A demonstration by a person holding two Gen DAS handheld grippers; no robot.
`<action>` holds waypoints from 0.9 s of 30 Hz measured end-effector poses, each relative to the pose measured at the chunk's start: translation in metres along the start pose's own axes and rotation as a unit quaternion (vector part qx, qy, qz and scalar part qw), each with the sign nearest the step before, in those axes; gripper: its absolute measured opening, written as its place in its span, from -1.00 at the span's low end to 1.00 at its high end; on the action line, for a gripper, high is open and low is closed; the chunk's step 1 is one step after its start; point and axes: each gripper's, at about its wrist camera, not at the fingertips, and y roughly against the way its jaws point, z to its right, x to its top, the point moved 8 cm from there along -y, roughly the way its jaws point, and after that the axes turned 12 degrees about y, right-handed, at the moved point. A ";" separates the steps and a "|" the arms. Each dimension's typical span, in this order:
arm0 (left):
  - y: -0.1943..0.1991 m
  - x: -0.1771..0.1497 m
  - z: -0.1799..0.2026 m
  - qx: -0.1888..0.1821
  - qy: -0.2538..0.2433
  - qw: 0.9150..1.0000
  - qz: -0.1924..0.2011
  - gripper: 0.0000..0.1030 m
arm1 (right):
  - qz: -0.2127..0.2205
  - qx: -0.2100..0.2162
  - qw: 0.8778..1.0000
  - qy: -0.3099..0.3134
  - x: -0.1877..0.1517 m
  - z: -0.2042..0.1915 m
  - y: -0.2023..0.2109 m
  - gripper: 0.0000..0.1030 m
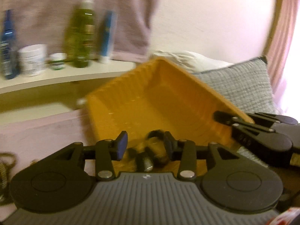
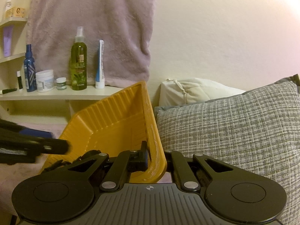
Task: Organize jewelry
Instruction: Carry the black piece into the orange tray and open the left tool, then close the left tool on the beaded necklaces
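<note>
An orange ribbed plastic tray (image 1: 150, 101) is tilted up off the pink surface. My right gripper (image 2: 156, 159) is shut on the tray's (image 2: 112, 120) right rim, one finger inside the wall and one outside. In the left wrist view that gripper (image 1: 225, 118) shows at the tray's right edge. My left gripper (image 1: 145, 146) hangs open over the tray's near end. Dark jewelry pieces (image 1: 155, 135), a black loop and a small metal part, lie in the tray between and below its pads, blurred. The left gripper's fingers (image 2: 61, 146) reach in from the left of the right wrist view, near the same dark pieces (image 2: 90, 154).
A cream shelf (image 2: 56, 93) behind the tray carries an olive spray bottle (image 2: 78, 63), a blue bottle, jars and a tube. A mauve towel (image 2: 93, 28) hangs above it. A grey woven cushion (image 2: 225, 131) and a white pillow (image 2: 187, 90) lie to the right. A braided chain (image 1: 5, 165) lies at the far left.
</note>
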 end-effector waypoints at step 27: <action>0.080 -0.052 -0.168 0.261 -0.037 0.964 0.027 -0.26 | -0.002 -0.004 1.000 0.010 0.002 -0.002 -0.001 -0.90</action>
